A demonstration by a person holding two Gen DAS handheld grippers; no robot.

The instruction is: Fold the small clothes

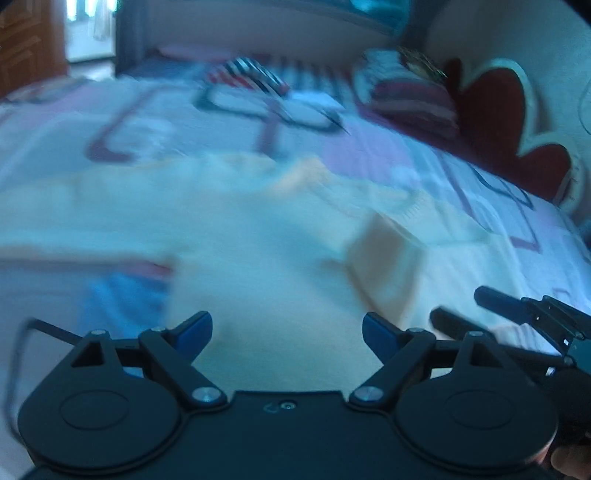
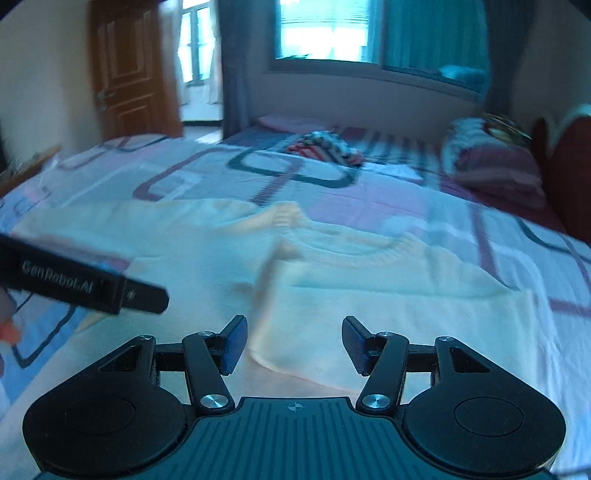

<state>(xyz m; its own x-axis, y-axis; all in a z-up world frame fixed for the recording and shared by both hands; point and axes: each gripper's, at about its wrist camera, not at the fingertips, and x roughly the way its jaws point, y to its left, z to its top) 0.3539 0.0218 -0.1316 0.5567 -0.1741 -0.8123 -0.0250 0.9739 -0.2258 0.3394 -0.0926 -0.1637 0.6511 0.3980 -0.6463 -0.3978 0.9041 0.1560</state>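
A cream knit sweater [image 2: 369, 266] lies spread on the patterned bedspread [image 2: 369, 199], its ribbed collar toward the far side. One part of it is folded over and shows a peach underside [image 1: 384, 266]. My left gripper [image 1: 286, 325] hovers over the cream cloth, open, with nothing between its blue pads. My right gripper [image 2: 294, 328] is open too, above a folded edge of the sweater, and its pads touch nothing. In the left wrist view the right gripper [image 1: 461, 306] sits at the lower right. The left wrist view is blurred.
A striped garment [image 2: 325, 147] lies far back on the bed. Pillows [image 2: 491, 162] and a red heart-shaped headboard [image 1: 498, 122] stand at the right. A wooden door [image 2: 125, 70] and a curtained window [image 2: 325, 29] are behind the bed.
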